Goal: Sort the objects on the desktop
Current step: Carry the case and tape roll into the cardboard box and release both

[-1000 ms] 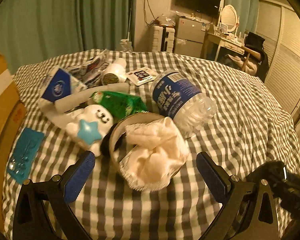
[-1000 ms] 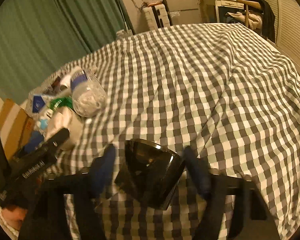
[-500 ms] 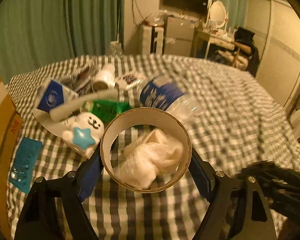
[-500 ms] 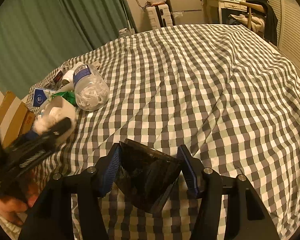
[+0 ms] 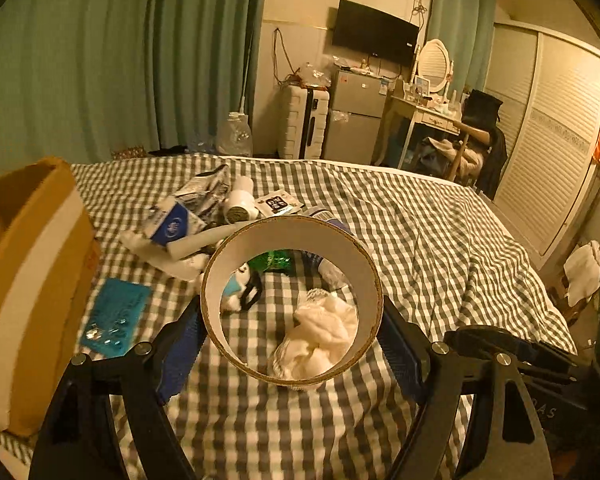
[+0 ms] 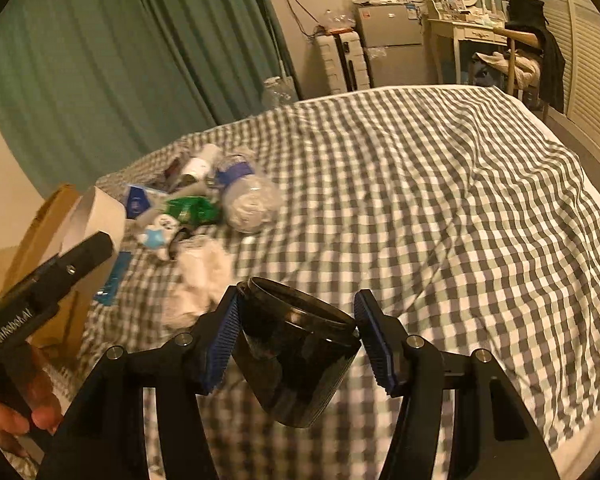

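Note:
My left gripper (image 5: 292, 344) is shut on a wide cardboard ring (image 5: 288, 232), its blue pads pressing the ring's two sides, held up above the checked bedcover (image 5: 440, 240). Through the ring I see a crumpled white cloth (image 5: 324, 336) lying on the cover. My right gripper (image 6: 296, 340) is shut on a tilted, open black jar (image 6: 296, 364), lifted off the bed. In the right wrist view the ring (image 6: 100, 216) shows at the left, with a hand under the left gripper's body.
A cardboard box (image 5: 24, 280) stands at the left edge. Behind the ring lies a pile: a water bottle (image 6: 248, 200), a blue tissue pack (image 5: 172, 226), a green packet (image 6: 192, 208), a white toy with a blue star (image 6: 156, 236) and a teal card (image 5: 116, 316).
The left gripper closed on the ring and lifted it off the white cloth, which stayed on the bed. The right gripper rose with the black jar.

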Motion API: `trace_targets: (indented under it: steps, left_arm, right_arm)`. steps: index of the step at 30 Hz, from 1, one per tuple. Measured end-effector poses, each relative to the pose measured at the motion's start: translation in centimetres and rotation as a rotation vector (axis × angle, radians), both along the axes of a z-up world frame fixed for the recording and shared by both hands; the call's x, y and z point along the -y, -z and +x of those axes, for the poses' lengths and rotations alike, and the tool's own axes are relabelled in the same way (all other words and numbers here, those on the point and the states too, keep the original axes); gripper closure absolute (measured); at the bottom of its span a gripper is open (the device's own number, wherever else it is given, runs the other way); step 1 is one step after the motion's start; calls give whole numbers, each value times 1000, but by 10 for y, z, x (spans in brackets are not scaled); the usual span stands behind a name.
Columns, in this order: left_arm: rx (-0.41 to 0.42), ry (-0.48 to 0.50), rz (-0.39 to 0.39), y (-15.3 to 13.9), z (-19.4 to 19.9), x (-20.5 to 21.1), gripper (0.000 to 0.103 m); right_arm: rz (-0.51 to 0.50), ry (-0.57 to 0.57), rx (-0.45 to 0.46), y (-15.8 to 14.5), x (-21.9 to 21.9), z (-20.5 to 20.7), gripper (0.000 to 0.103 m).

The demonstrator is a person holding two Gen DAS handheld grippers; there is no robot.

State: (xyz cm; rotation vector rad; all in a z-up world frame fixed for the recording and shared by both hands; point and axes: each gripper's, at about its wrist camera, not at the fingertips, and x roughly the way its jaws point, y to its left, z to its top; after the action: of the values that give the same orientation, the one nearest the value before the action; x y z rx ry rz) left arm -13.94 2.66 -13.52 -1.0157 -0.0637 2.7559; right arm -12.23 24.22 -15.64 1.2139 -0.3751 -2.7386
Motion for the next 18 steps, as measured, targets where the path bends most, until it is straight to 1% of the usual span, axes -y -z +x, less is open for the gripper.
trace_targets:
  steps: [5,9,13,18]
  left_arm:
    - [20,-31,-6,-8,21,13,20]
    - [41,-47,-17,-15,38,24,20]
    - [36,-72,-14,-25,50,41,20]
    - [10,-111,-9,-41,62,70,20]
  right_arm:
    - [15,-44,-17,-20,25,15,46]
    - [36,-84,-55,-43,49,29,46]
    - [54,-118,-94,-64,72,39,46]
    - [68,-177,-108,-79,102,48,46]
